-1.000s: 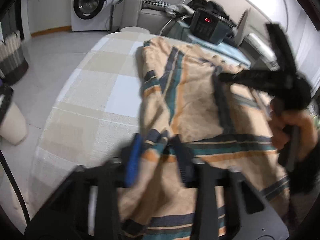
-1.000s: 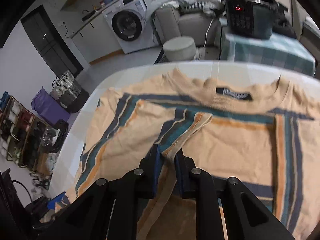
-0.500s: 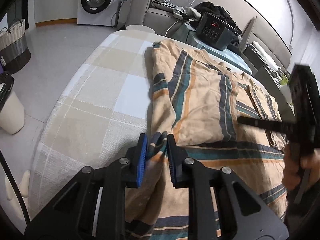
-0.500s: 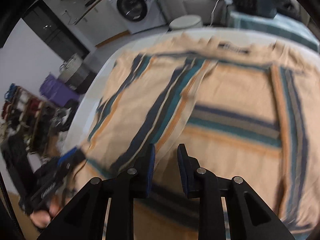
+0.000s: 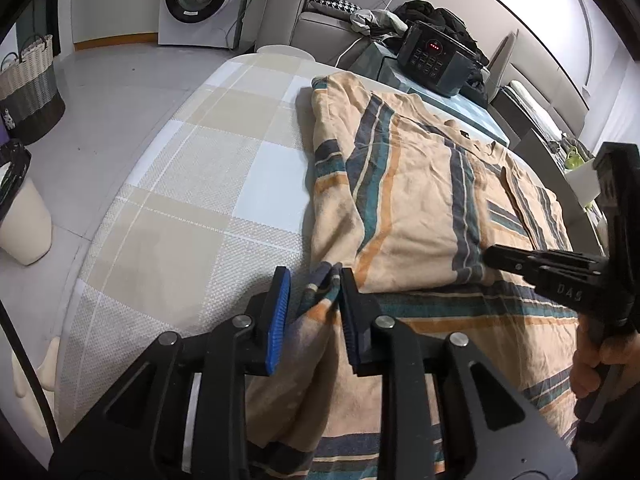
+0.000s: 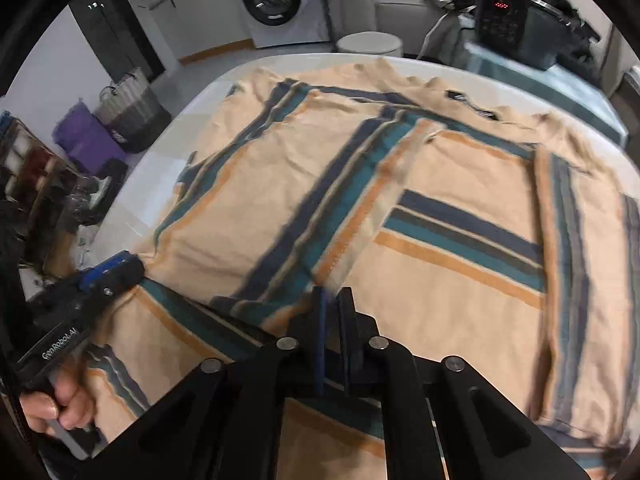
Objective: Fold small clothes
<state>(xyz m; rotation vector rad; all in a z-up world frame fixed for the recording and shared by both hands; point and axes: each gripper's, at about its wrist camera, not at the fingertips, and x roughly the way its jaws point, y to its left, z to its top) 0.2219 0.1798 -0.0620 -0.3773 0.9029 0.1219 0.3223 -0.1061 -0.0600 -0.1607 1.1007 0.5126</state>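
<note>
A peach shirt (image 5: 420, 184) with teal, navy and orange stripes lies flat on a checked tablecloth (image 5: 192, 184), its left side folded inward as a flap. At the flap's near left corner my left gripper (image 5: 313, 276) pinches a raised fold of the shirt, and its jaws are opening slightly. The same gripper shows as a blue-tipped tool (image 6: 108, 268) in the right wrist view. My right gripper (image 6: 332, 294) is shut at the flap's near right edge on the shirt (image 6: 460, 288), with fabric at its tips. Seen from the left wrist, the right gripper (image 5: 490, 256) touches that same edge.
A black appliance (image 5: 436, 60) with a red display stands beyond the table's far end. A washing machine (image 5: 196, 0), a woven basket (image 5: 28, 80) and a white bin (image 5: 20, 220) stand on the floor to the left. A hand (image 5: 596, 360) holds the right tool.
My right gripper let go of the folded sleeve, moved down the shirt toward the flap's near edge and shut there. My left gripper stayed at the shirt's left fold.
</note>
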